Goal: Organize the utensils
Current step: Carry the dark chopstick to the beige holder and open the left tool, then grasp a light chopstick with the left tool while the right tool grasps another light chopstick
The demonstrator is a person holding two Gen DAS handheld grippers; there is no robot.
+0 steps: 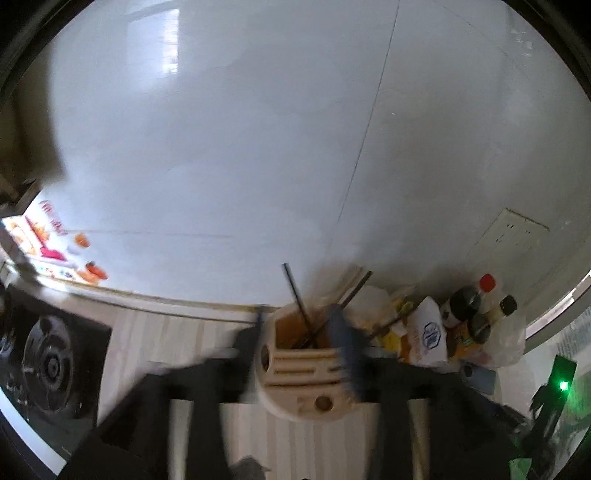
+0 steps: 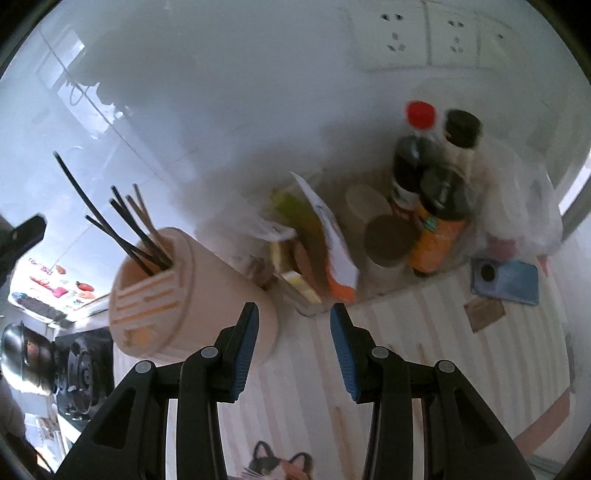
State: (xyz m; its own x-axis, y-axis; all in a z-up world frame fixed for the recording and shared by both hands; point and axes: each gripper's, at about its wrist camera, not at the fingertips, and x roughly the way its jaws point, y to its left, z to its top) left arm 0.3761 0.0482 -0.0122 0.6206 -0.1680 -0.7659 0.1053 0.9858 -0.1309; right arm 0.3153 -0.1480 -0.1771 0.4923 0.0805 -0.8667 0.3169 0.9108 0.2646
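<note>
A beige round utensil holder (image 1: 299,373) with slots and holes in its top holds several dark chopsticks (image 1: 299,306). My left gripper (image 1: 301,347) straddles the holder, its blurred blue pads against both sides, apparently shut on it. In the right wrist view the same holder (image 2: 184,291) stands tilted at the left with the chopsticks (image 2: 122,225) sticking up and left. My right gripper (image 2: 293,328) is open and empty, just right of the holder above the striped counter (image 2: 406,325).
Sauce bottles (image 2: 432,206), packets (image 2: 328,240), a plastic bag (image 2: 524,210) and a blue phone (image 2: 506,280) crowd the back right against the white tiled wall. A black gas stove (image 1: 48,362) lies at the left. Wall sockets (image 2: 424,33) sit above.
</note>
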